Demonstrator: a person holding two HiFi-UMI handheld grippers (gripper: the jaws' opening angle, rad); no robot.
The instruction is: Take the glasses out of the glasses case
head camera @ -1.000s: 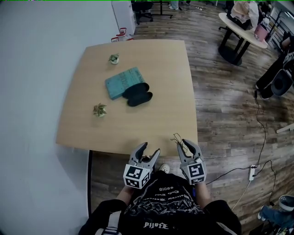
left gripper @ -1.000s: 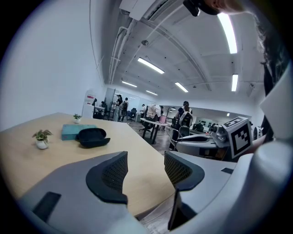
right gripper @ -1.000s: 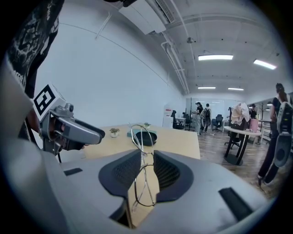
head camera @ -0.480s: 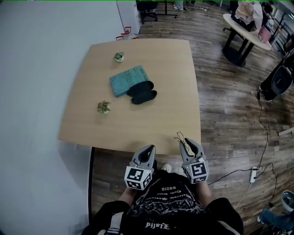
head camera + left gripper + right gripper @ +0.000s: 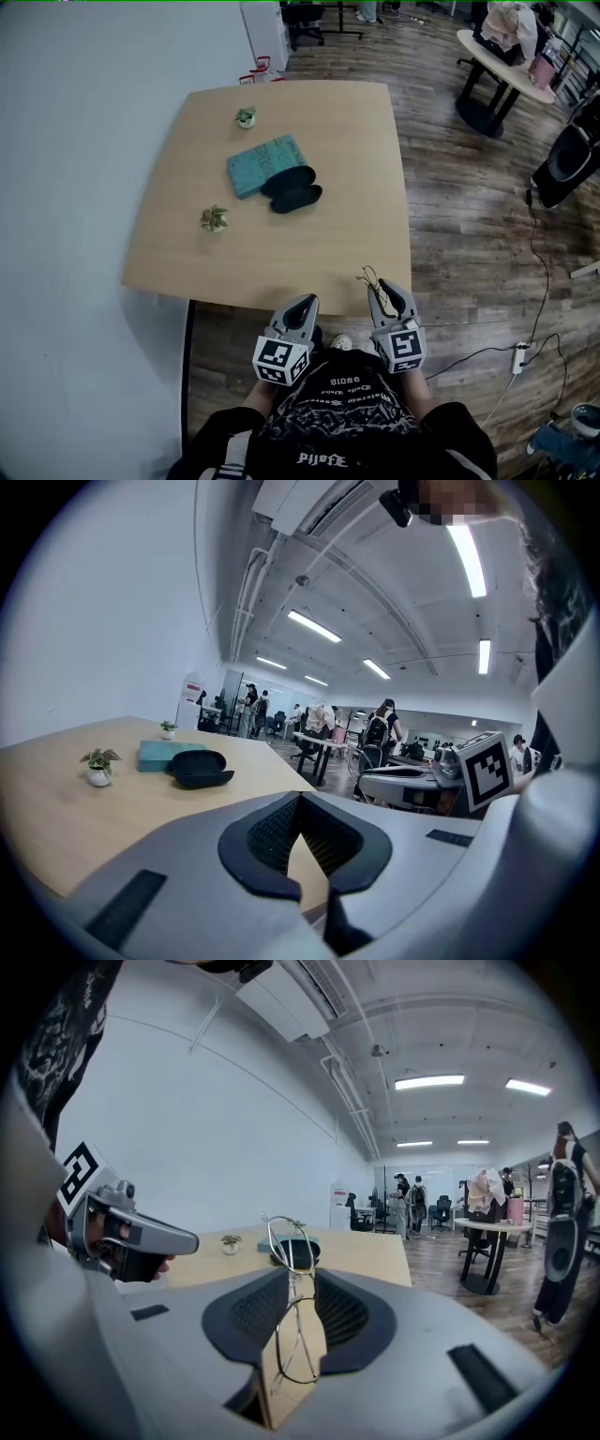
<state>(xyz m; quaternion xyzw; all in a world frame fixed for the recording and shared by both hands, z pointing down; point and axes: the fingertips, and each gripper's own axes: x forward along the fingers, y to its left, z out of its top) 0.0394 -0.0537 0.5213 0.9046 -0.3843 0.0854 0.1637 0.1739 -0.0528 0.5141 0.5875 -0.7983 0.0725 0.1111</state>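
Wire-frame glasses (image 5: 292,1330) clamped in right gripper (image 5: 295,1288) fingers, over near bench (image 5: 309,253) edge. Left gripper (image 5: 300,808) fingers just closed, clenched on nothing. Black glasses case (image 5: 291,190) mid-bench, against teal book (image 5: 258,161), well apart from both.

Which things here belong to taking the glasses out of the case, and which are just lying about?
Part of the job: glasses, clamped in the right tool; glasses case, black, on the table; left tool, shut, empty.
Lying about: teal book by the case; near potted plant; far potted plant.
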